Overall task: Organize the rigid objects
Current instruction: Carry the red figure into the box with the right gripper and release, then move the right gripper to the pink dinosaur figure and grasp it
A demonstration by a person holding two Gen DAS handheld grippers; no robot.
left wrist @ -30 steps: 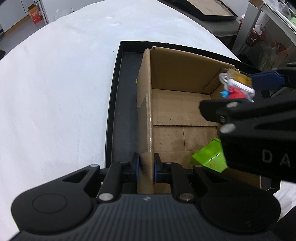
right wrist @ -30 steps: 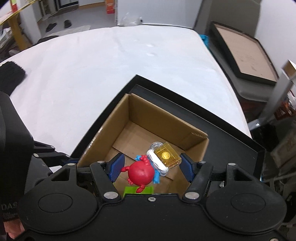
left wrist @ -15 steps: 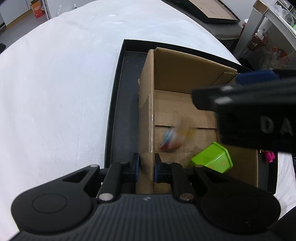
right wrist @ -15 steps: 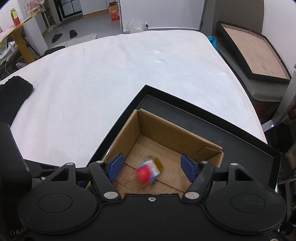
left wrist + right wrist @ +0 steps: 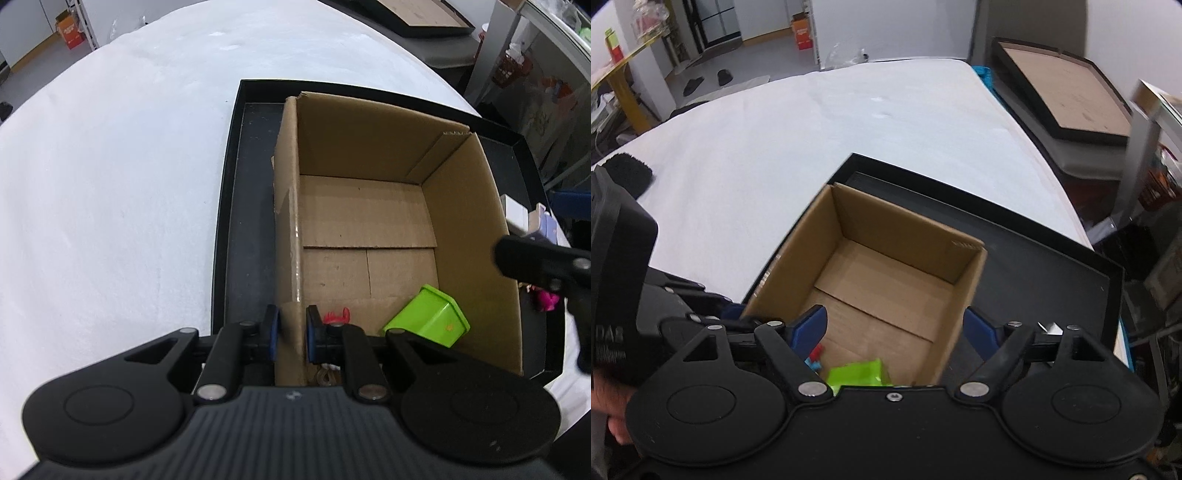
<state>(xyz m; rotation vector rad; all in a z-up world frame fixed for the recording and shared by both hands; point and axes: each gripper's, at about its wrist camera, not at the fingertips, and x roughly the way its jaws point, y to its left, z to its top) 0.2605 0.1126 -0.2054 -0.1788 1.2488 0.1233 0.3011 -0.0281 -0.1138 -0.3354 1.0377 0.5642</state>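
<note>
Red figurine toy [image 5: 336,316] has dropped out of the right gripper [image 5: 895,326] and now lies at the cardboard box's [image 5: 476,236] near-left corner, beside the green plastic container [image 5: 430,320]. Right gripper jaws spread, empty, above the box. Left gripper [image 5: 291,332] clamps the box's near-left wall. Box sits in black tray [image 5: 236,221].

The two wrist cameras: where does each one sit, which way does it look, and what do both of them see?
Left wrist: behind the left gripper, looking down into the cardboard box; its fingers clamp the box's near wall.
Right wrist: behind the open right gripper, above the same box; a hand holding the left gripper shows at left.
Shared: the box, green block, black tray.
</note>
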